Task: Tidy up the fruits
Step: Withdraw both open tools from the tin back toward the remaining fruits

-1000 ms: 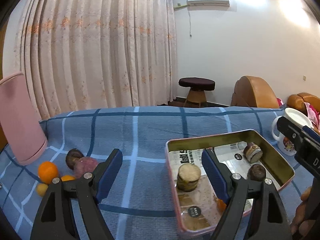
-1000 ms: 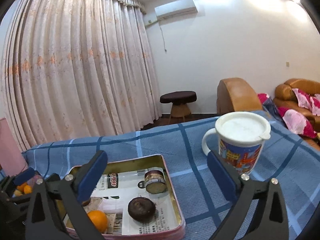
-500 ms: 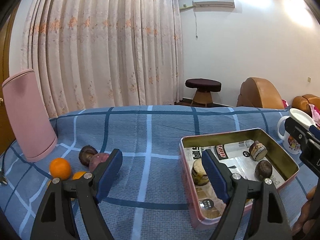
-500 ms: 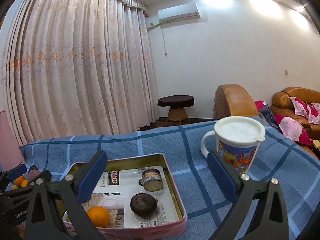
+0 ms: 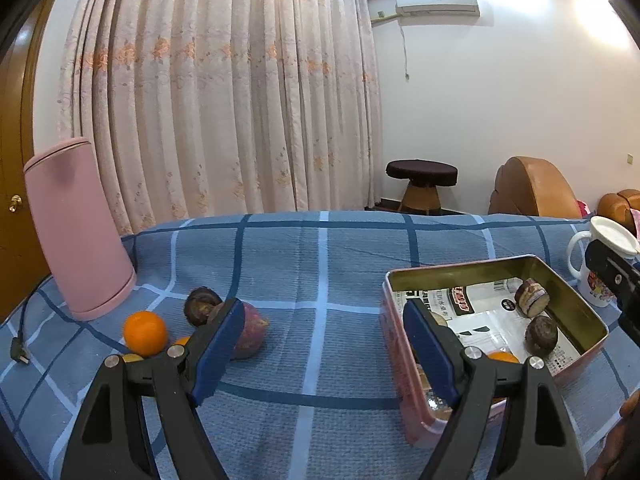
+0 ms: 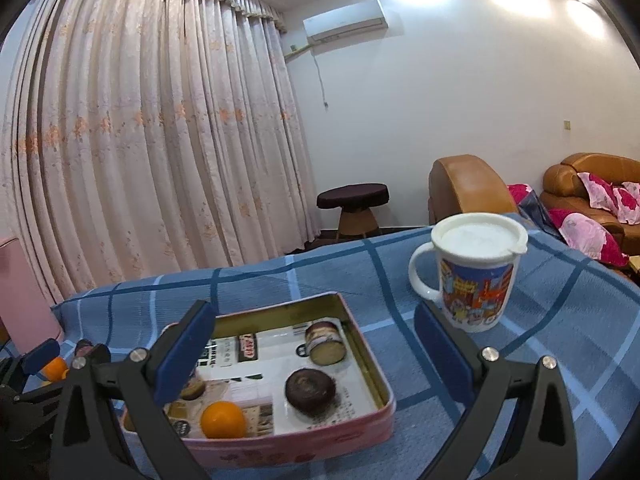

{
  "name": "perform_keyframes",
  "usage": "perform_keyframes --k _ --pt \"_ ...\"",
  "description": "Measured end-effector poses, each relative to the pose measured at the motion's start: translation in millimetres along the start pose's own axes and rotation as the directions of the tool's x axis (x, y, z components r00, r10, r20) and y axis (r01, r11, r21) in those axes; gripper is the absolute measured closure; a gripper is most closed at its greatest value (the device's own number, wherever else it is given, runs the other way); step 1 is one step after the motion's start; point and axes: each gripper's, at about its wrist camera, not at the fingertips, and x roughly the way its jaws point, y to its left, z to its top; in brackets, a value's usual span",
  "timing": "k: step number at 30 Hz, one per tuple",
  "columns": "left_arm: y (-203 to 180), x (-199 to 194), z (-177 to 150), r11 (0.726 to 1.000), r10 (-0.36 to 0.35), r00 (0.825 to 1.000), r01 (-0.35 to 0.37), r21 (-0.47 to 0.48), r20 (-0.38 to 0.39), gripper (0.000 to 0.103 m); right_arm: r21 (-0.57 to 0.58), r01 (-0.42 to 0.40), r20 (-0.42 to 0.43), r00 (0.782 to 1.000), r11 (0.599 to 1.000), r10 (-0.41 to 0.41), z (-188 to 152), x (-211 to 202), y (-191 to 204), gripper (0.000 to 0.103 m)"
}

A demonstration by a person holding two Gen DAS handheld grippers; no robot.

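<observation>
Loose fruit lies on the blue checked cloth in the left wrist view: an orange (image 5: 145, 333), a dark round fruit (image 5: 200, 306) and a reddish-purple fruit (image 5: 252, 332). My left gripper (image 5: 324, 346) hovers open just right of them, nothing between its pads. A pink tin (image 5: 560, 286) at the right holds a cut fruit piece (image 5: 531, 297), a dark fruit (image 5: 541, 335) and an orange (image 5: 502, 357). My right gripper (image 6: 314, 352) is open above the tin (image 6: 360, 328), over its orange (image 6: 223, 419), dark fruit (image 6: 310, 390) and cut piece (image 6: 325, 342).
A tall pink container (image 5: 76, 232) stands at the back left with a cable plug (image 5: 20, 350) beside it. A lidded white mug (image 6: 476, 276) sits right of the tin. Beyond the table are curtains, a stool (image 5: 422, 184) and brown armchairs.
My left gripper has swung left: the tin slid toward the right of its view and the loose fruit came nearer its left finger. The right gripper stayed nearly still.
</observation>
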Motion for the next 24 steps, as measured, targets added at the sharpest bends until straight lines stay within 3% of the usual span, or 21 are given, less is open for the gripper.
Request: perform_keyframes --k 24 --pt "54.1 -6.4 -11.9 0.999 0.015 0.999 -0.017 -0.050 -0.046 0.021 -0.049 -0.038 -0.032 0.999 0.998 0.037 -17.3 -15.5 65.2 0.001"
